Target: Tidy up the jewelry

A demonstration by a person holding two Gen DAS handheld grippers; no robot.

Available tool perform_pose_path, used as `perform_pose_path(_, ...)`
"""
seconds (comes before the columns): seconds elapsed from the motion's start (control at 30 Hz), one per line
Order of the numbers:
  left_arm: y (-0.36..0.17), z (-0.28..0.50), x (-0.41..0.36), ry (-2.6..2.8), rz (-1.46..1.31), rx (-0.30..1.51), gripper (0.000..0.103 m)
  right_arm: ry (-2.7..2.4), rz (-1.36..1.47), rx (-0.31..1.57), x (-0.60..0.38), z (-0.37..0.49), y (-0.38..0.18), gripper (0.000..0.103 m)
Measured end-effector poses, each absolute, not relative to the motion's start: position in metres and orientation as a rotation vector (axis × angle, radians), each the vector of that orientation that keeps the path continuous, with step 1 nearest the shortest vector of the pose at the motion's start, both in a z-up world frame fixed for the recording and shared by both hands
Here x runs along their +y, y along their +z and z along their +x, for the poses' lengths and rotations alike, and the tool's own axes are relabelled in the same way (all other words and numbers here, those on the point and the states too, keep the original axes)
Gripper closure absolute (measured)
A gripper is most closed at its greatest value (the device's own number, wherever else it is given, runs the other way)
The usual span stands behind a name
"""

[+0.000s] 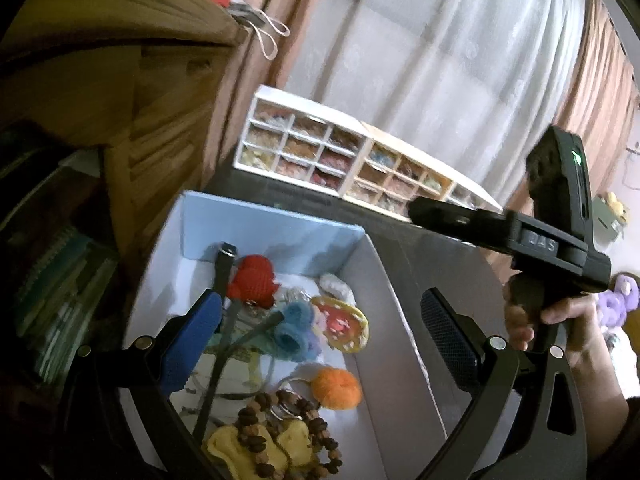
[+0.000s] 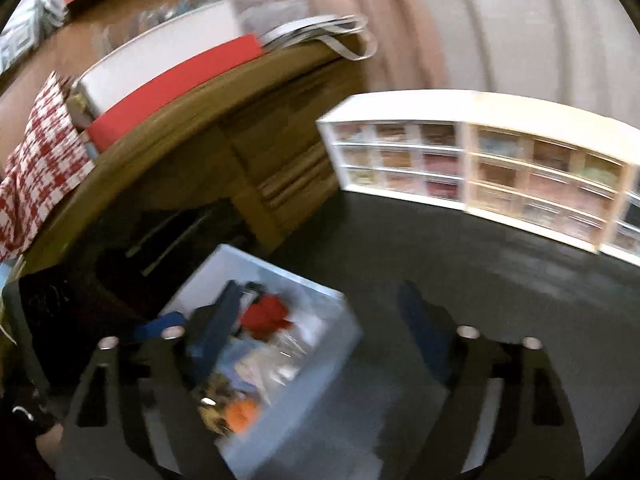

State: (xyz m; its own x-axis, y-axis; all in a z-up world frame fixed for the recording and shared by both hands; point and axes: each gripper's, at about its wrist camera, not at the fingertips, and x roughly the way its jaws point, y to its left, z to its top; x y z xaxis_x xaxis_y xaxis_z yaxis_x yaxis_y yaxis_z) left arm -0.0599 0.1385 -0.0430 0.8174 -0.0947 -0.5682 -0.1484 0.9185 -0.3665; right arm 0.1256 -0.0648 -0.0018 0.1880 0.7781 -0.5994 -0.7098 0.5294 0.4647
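Note:
A pale blue open box (image 1: 280,236) sits on the dark table and holds a red knitted charm (image 1: 254,280), a blue fuzzy piece (image 1: 292,328), a round red-and-yellow charm (image 1: 344,322), an orange pompom (image 1: 336,388), a brown bead string (image 1: 288,428) and yellow pieces. My left gripper (image 1: 320,340) is open above the box, empty. My right gripper (image 2: 316,344) is open, above the box (image 2: 320,300) and table; it also shows in the left wrist view (image 1: 520,236), held to the right. The right wrist view is blurred.
White and cream drawer organizers (image 2: 480,168) with small clear drawers stand along the back of the dark table (image 2: 480,280). A wooden cabinet (image 1: 120,120) stands to the left, with a red-and-white box (image 2: 172,76) on top. Curtains hang behind.

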Motion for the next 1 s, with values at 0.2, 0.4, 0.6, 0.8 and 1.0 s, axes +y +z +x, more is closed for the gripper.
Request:
perform_pose_path(0.2,-0.044,-0.064,0.138,0.031,-0.41,0.595,0.004,0.723,0.03,0.934,-0.146,0.143,-0.037,0.007)
perform_pose_path(0.4,-0.03,-0.059,0.119,0.069,-0.361,0.624,0.004,0.408,-0.073,1.011,-0.206,0.164,-0.079,0.007)
perform_pose_path(0.6,0.016,-0.053,0.054,0.016,-0.149,0.47,0.004,0.266,-0.044,1.079,-0.229,0.18,-0.11,0.007)
perform_pose_path(0.8,0.026,-0.012,-0.009,0.0,-0.154,0.491,0.004,0.247,-0.016,1.088,-0.236,0.184,-0.111,0.006)
perform_pose_path(1.0,-0.009,0.051,-0.039,0.146,-0.186,0.616,0.004,0.249,-0.012,1.09,-0.238,0.185,-0.113,0.006)
